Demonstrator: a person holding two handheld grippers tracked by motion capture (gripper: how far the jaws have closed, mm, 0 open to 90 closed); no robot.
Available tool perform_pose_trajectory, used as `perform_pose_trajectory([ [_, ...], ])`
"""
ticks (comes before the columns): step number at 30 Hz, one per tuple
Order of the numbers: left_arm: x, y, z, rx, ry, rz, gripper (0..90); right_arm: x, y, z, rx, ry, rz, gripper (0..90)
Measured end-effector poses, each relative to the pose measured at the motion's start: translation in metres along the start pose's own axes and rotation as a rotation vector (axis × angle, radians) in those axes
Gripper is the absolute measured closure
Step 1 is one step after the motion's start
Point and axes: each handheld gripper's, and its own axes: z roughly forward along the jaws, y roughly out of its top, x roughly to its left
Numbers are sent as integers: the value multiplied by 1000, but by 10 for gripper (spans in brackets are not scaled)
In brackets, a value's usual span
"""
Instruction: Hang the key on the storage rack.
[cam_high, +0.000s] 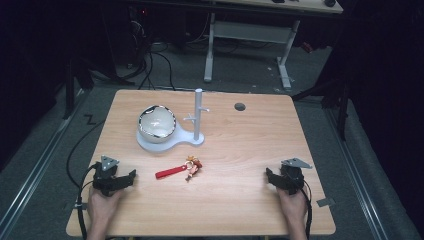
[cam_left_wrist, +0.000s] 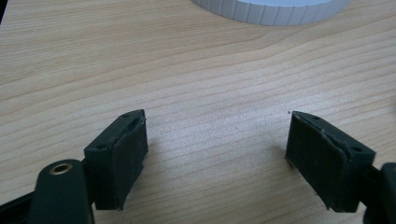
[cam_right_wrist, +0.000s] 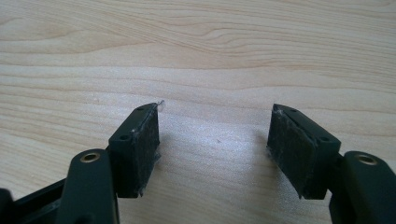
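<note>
Two grippers rested near the front edge of the wooden table (cam_high: 240, 145), and we saw a keychain (cam_high: 179, 170) lying between them on the bare wood. Its red strap pointed toward the left gripper (cam_high: 131, 176), while its small figure charm was at the end turned to the right gripper (cam_high: 268, 175). The keychain was nearer to the left gripper than to the right one, but it touched neither.

In the left gripper view, we saw the left gripper (cam_left_wrist: 217, 140) with its jaws wide apart and only wood grain between them. The right gripper (cam_right_wrist: 214, 135) was the same in its own view, spread wide with nothing held.

Behind the keychain stood a white stand (cam_high: 170, 142) with a flat base. On its round part sat a shiny bowl (cam_high: 156, 122), and from the narrow end rose a thin post (cam_high: 198, 112) with short pegs. We noticed a dark round hole (cam_high: 240, 106) in the table top near the far edge.

Around the table the room was dim, with grey floor, black cables and the white legs of another desk (cam_high: 250, 40).
</note>
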Motion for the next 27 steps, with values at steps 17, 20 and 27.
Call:
perform_pose_trajectory([
  [17,-5,2,-8,-29,-15,-29,263,0,0,0,1,7,-6,338],
  [20,-7,2,-11,-36,-23,-29,272,0,0,0,1,7,-5,337],
  [27,-17,5,-20,-27,-80,-1,320,0,0,0,1,8,-6,336],
])
